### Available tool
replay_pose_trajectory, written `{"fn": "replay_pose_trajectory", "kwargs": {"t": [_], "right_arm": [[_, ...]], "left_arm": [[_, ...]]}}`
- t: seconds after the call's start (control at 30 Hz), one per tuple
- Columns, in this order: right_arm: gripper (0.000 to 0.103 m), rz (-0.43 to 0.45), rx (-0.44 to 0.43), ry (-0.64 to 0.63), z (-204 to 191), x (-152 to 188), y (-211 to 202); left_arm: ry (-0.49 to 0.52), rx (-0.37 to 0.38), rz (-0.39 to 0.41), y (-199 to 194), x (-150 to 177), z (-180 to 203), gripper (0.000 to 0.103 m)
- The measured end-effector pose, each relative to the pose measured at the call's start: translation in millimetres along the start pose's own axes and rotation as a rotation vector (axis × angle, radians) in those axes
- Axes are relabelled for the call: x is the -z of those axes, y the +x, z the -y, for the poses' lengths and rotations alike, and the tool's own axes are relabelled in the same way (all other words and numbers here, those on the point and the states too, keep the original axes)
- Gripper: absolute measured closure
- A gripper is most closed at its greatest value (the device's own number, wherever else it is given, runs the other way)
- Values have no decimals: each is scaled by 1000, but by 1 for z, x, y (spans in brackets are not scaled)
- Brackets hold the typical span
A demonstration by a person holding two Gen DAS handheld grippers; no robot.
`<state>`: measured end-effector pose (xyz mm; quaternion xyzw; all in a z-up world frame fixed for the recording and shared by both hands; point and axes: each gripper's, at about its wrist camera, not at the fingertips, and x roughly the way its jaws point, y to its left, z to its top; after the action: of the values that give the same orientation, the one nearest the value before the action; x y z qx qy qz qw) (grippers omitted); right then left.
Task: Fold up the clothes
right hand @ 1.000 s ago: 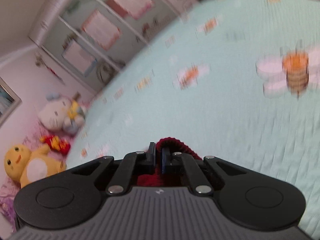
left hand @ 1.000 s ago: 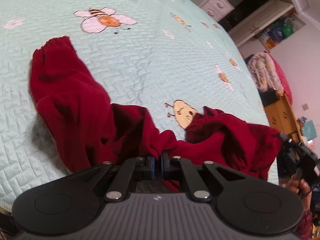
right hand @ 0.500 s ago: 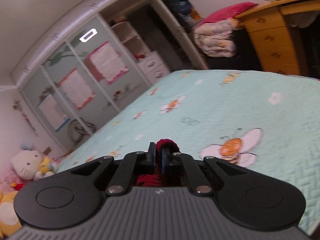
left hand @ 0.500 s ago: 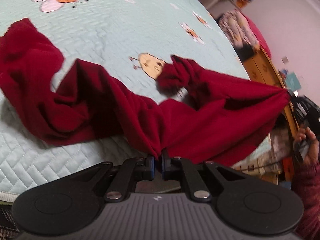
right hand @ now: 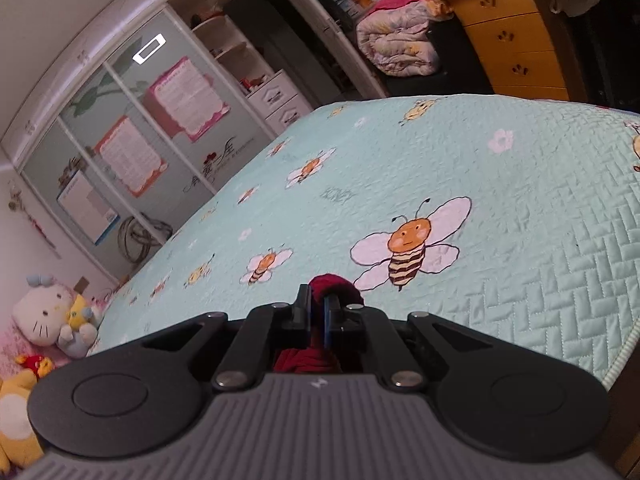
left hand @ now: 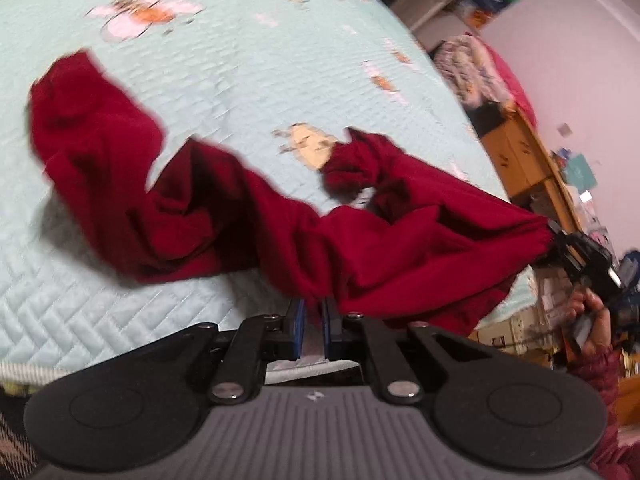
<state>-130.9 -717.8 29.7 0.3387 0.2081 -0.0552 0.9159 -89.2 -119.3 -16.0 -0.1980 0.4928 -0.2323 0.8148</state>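
A dark red knit garment [left hand: 400,248] hangs stretched over the near edge of the pale green bee-print quilt [left hand: 240,64]. My left gripper [left hand: 314,307] is shut on a fold of its lower edge. At the far right of the left wrist view, my right gripper [left hand: 560,245] pinches another corner, held by a person's hand [left hand: 592,316]. One sleeve [left hand: 88,128] trails on the quilt at the left, and a second one [left hand: 356,160] is bunched in the middle. In the right wrist view, the right gripper [right hand: 317,310] is shut on red cloth [right hand: 334,286] that bulges past its tips.
The quilt [right hand: 520,208] spreads wide ahead of the right gripper. Beyond the bed stand a wardrobe [right hand: 132,152] with posters, white drawers [right hand: 280,100], a folded duvet [right hand: 400,40] and a wooden dresser [right hand: 512,44]. Plush toys [right hand: 44,320] sit at the left.
The garment went from a heap on the quilt to being lifted and pulled taut between the two grippers. The right gripper drew away to the right, and its view swung up across the bed.
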Motion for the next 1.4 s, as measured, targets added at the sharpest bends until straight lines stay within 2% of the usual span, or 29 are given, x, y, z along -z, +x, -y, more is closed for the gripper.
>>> {"fn": "replay_pose_trajectory", "kwargs": {"t": [0.1, 0.2, 0.27, 0.3, 0.33, 0.4, 0.47, 0.5, 0.53, 0.6, 0.67, 0.77, 0.9, 1.1, 1.2, 1.3, 1.33, 1.37, 1.4], "right_arm": [[99, 0, -48, 26, -8, -10, 4], [98, 1, -99, 54, -16, -22, 9], [93, -45, -73, 5, -18, -24, 27], [92, -94, -45, -29, -18, -22, 39], [88, -143, -18, -62, -17, -20, 51], [86, -252, 74, -127, -13, -6, 68], [86, -312, 79, -150, -5, 10, 67], [86, -321, 61, -148, 0, 18, 60], [84, -320, 52, -141, 5, 25, 50], [81, -316, 54, -120, 15, 37, 30], [73, -323, 82, -105, 25, 47, 14], [65, -394, 57, -90, 27, 69, 6], [65, -477, 25, -68, 27, 98, 1], [65, -489, 36, -44, 18, 135, 22], [65, -475, -4, -15, 15, 142, 25], [72, -466, -23, -41, 7, 144, 24], [78, -466, -23, -64, 3, 144, 23], [88, -462, -21, -94, -2, 143, 22], [92, -456, -16, -124, -7, 142, 20]], "left_arm": [[87, 8, -6, 4, -4, 20, 84], [156, -12, -45, 22, -2, 33, 57], [156, -43, -78, 40, 0, 32, 54], [141, -60, -96, 50, 0, 30, 55], [116, -54, -94, 54, -2, 27, 57], [65, -40, -86, 62, -7, 21, 59], [13, -25, -78, 70, -13, 15, 81], [1, -27, -69, 72, -16, 13, 100], [-10, -18, -55, 71, -19, 13, 102], [-17, 16, -19, 64, -25, 17, 102], [-5, 67, 28, 53, -30, 24, 102], [-10, 123, 102, 36, -44, 35, 102], [-27, 151, 165, 22, -63, 44, 102], [-13, 123, 168, 15, -67, 46, 102], [12, 91, 165, 11, -64, 47, 102], [65, 38, 167, 13, -60, 53, 102], [82, 21, 168, 13, -59, 56, 102], [93, 11, 170, 13, -58, 58, 102], [102, -4, 171, 16, -57, 56, 102]]}}
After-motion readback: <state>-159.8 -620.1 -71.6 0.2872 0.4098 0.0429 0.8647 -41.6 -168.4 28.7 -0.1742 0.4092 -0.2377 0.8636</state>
